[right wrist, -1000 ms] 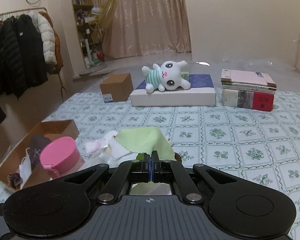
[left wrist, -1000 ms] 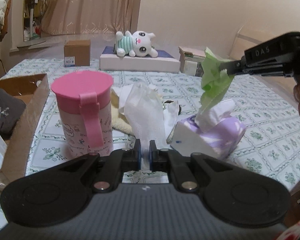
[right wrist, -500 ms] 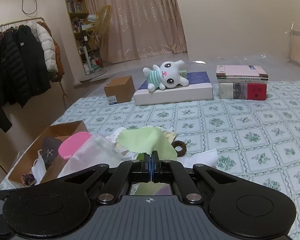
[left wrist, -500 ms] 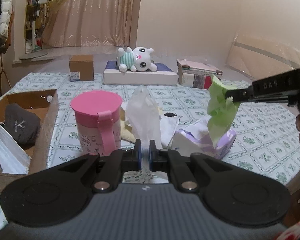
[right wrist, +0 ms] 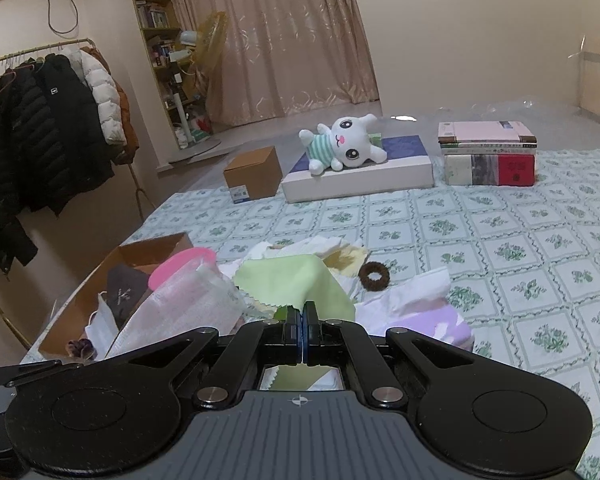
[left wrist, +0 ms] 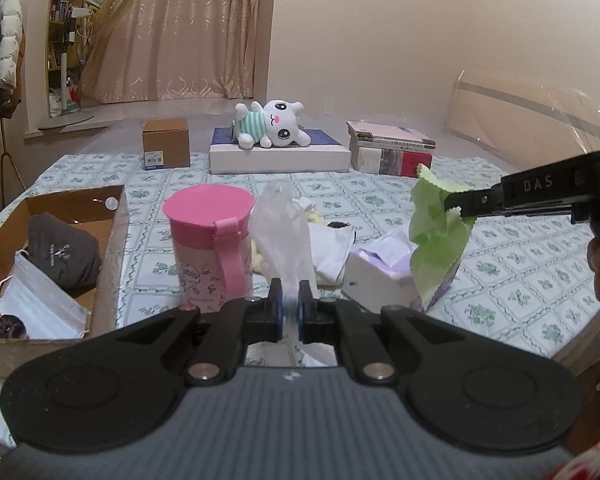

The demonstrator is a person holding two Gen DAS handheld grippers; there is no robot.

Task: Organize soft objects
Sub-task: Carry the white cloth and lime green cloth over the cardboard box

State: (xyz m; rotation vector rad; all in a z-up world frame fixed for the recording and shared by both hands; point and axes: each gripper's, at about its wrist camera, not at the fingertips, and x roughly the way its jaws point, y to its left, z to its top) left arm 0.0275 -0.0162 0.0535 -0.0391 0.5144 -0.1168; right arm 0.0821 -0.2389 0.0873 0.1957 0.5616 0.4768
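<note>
Green cloth [right wrist: 296,280] pinched in right tongs [right wrist: 302,316]

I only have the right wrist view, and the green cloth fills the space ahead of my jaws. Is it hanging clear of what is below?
Observer: In the left wrist view the right gripper pinches the green cloth by its top edge. Its lower end overlaps the purple tissue pack; I cannot tell whether they touch.
Operator: What is the left gripper doing?
Observer: The left gripper is shut on a white bag, which stands up between its jaws beside the pink cup.
Operator: Any room in the cardboard box?
Observer: The cardboard box shows bare floor at its far end, beyond the dark cloth and face mask.
</note>
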